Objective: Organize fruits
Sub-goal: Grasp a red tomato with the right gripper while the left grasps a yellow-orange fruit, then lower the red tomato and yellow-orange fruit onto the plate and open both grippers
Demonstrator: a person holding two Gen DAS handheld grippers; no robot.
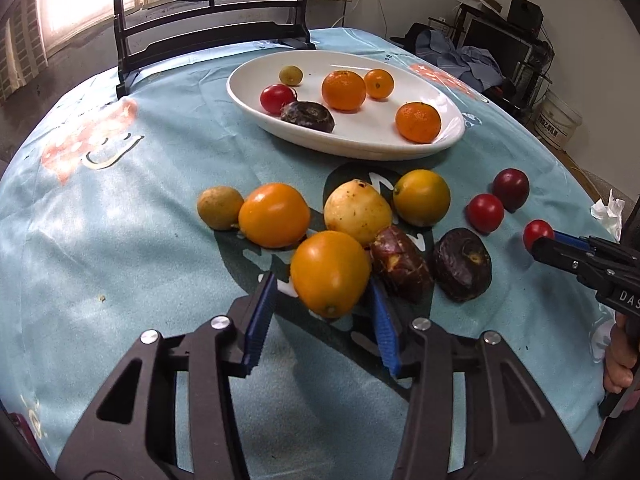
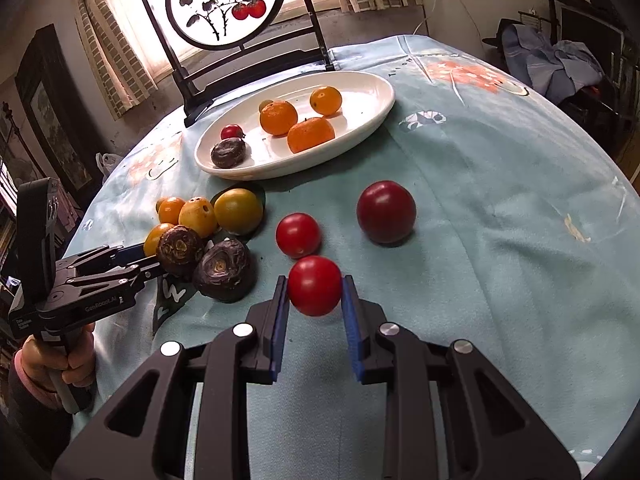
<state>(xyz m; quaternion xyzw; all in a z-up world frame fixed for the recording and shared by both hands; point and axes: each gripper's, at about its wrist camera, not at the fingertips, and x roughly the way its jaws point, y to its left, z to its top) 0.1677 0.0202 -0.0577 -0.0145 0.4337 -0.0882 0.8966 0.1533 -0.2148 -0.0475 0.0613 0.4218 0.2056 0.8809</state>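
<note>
My left gripper (image 1: 324, 292) is open around an orange fruit (image 1: 330, 273) on the blue cloth, with a gap at the left pad. It also shows in the right wrist view (image 2: 150, 258). My right gripper (image 2: 315, 286) is shut on a red cherry tomato (image 2: 314, 285), also seen in the left wrist view (image 1: 538, 233). A white oval plate (image 1: 360, 142) holds several fruits: oranges, a red tomato and a dark water chestnut. Loose fruits lie in front of the plate: an orange tomato (image 1: 274, 215), a yellow loquat (image 1: 357, 211), two dark chestnuts (image 1: 462, 264), a red tomato (image 2: 298, 235) and a dark red one (image 2: 386, 211).
A black-framed round painted screen (image 2: 226, 4) stands behind the plate at the table's far edge. A crumpled tissue (image 1: 608, 210) lies at the right edge. Shelves, clothes and a bucket (image 1: 558, 120) stand off the table to the right.
</note>
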